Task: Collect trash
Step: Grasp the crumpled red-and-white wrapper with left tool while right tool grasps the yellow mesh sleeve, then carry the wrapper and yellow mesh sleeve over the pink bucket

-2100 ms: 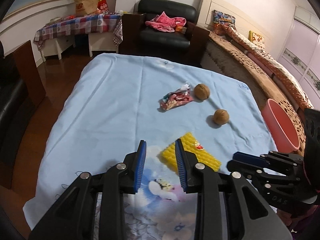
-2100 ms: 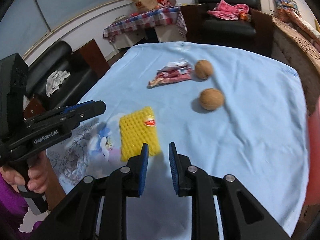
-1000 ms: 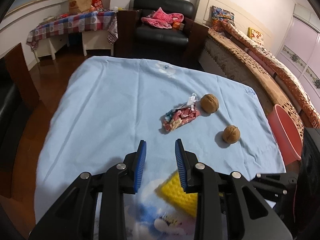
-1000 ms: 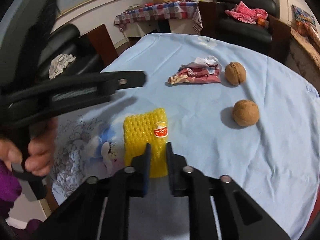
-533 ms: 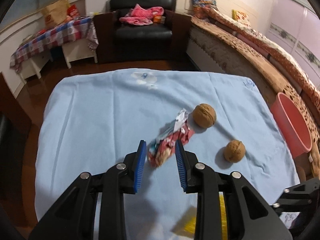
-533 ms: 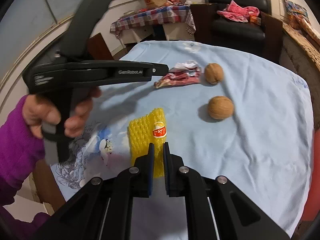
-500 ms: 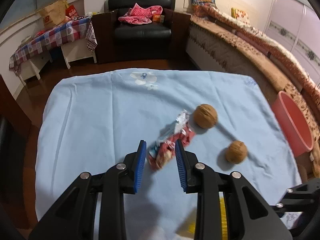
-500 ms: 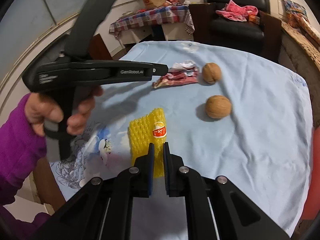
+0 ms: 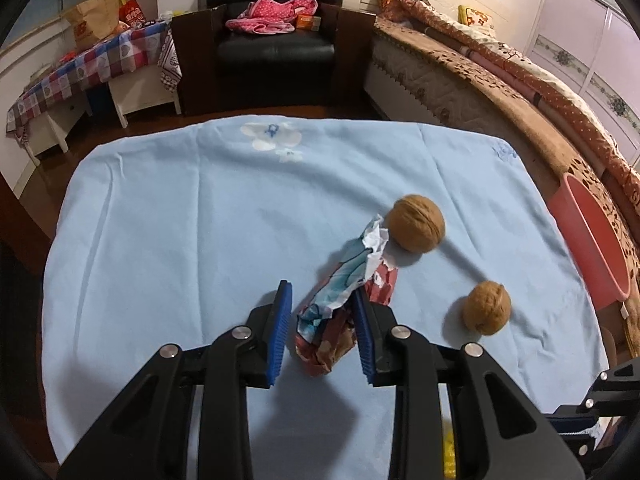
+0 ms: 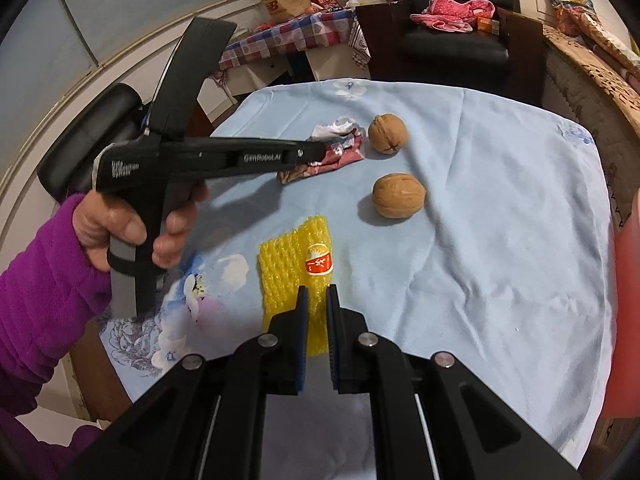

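Observation:
A crumpled red, white and blue wrapper lies on the light blue tablecloth. My left gripper is open and straddles it: the right pad sits against the wrapper and the left pad stands clear of it. In the right wrist view the left gripper reaches over the wrapper, held by a hand in a purple sleeve. My right gripper is shut on the near edge of a yellow foam net with a red label.
Two walnuts lie to the right of the wrapper, and both walnuts also show in the right wrist view. A pink bin stands past the table's right edge. A black armchair and a bed stand beyond.
My left gripper has moved forward from above the foam net to the wrapper, which now lies between its jaws. My right gripper has closed on the foam net's near edge.

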### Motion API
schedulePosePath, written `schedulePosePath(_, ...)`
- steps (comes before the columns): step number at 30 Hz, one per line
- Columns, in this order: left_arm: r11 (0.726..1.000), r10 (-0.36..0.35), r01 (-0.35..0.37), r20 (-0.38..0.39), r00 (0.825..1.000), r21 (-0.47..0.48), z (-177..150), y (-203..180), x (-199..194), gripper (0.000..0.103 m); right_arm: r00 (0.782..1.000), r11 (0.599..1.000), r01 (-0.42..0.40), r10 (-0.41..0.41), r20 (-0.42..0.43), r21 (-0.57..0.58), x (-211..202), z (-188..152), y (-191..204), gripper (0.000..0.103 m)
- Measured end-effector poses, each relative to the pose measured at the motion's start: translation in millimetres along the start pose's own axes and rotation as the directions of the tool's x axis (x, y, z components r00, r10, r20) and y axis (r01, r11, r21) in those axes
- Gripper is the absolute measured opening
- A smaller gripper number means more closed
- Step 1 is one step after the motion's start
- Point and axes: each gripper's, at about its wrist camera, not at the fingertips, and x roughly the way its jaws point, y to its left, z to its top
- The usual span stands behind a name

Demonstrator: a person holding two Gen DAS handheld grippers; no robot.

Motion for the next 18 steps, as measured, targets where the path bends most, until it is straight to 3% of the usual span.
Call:
schedulePosePath(5, 0.997, -0.013, 0.015, 0.020, 1.000, -0.074, -7, 1, -10, 0.017, 1.000, 1.000, 0.006, -0.006, 0.013, 0.000, -7, -2, 1, 0.008)
schedulePosePath(18, 0.990, -0.009, 0.023, 0.098, 0.995, -0.139, -37, -19, -71, 0.015, 0.997, 0.998, 0.040, -0.043, 0.066, 0.050, -31, -4, -11, 0.008)
